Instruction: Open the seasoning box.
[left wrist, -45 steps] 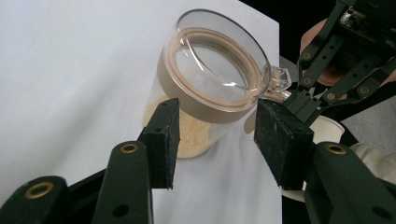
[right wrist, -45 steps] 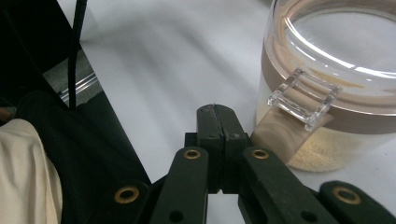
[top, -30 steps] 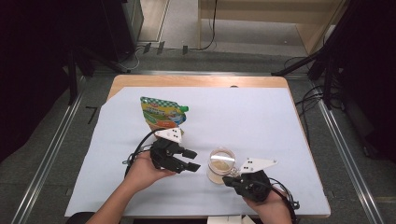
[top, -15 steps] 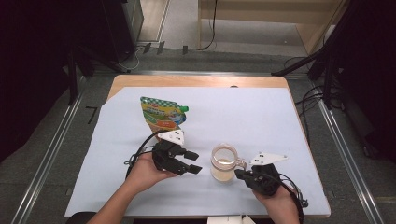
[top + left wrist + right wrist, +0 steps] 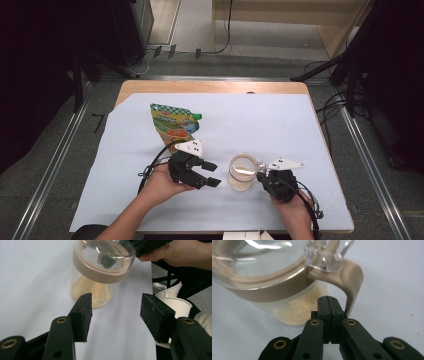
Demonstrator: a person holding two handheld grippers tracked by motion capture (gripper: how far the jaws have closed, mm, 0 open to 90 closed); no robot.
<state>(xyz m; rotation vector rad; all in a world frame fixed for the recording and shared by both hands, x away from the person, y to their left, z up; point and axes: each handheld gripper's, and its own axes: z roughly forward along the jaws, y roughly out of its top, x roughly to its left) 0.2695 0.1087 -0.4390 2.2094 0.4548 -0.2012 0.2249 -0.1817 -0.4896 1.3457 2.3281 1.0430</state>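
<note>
A recording lab. A wooden surface (image 5: 210, 86) under a pale sheet (image 5: 260, 125) stands on grey carpet. Cables (image 5: 330, 107) and dark stands (image 5: 345, 70) surround it.

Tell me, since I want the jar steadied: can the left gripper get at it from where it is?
Probably yes. The left gripper is open, its fingers aimed at the jar with bare table between. The right gripper, shut, sits at the far side by the latch.

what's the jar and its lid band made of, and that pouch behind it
Jar: clear, glossy, likely plastic or glass; the grains show through. Lid band: matte beige, probably plastic or silicone. Pouch: printed flexible film, green cap.
</note>
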